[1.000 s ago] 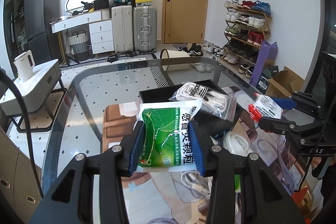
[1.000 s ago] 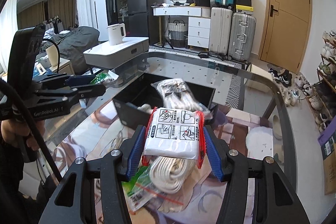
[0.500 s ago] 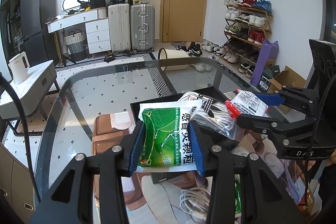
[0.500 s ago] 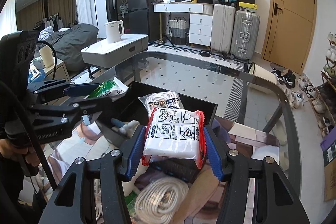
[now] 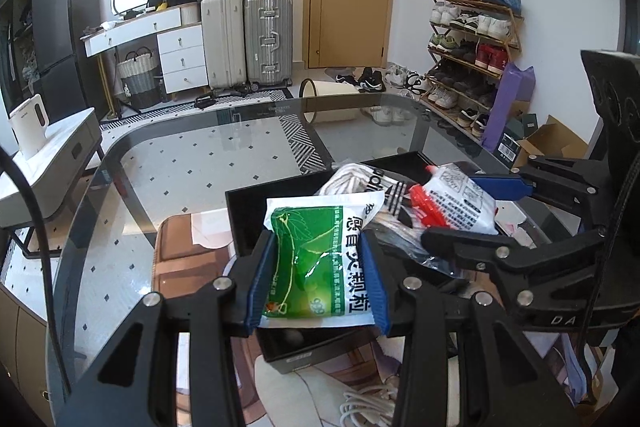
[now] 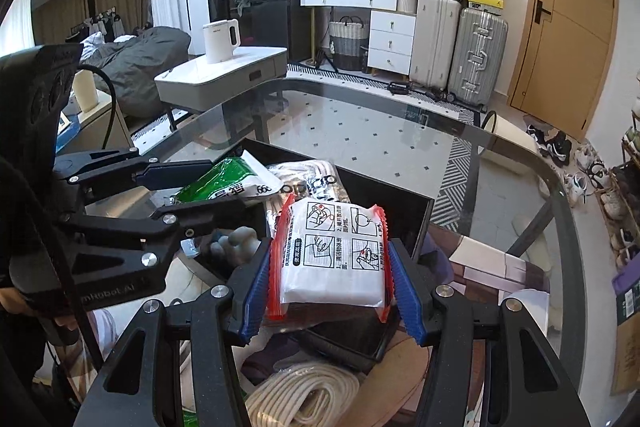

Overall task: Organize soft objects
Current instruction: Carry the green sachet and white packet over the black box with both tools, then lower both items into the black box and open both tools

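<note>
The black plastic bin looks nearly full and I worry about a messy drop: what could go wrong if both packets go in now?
1. The black plastic bin already holds a clear bag of white cord, so the green-and-white packet may slide off it.
2. The left gripper and right gripper are close together above the bin; releasing both at once could knock the red-edged white packet aside.

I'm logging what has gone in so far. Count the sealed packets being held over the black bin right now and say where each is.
2. The green packet is clamped in the left gripper; the white packet with red edges is clamped in the right gripper. Both hang over the black bin. Others may lie hidden inside.
</note>
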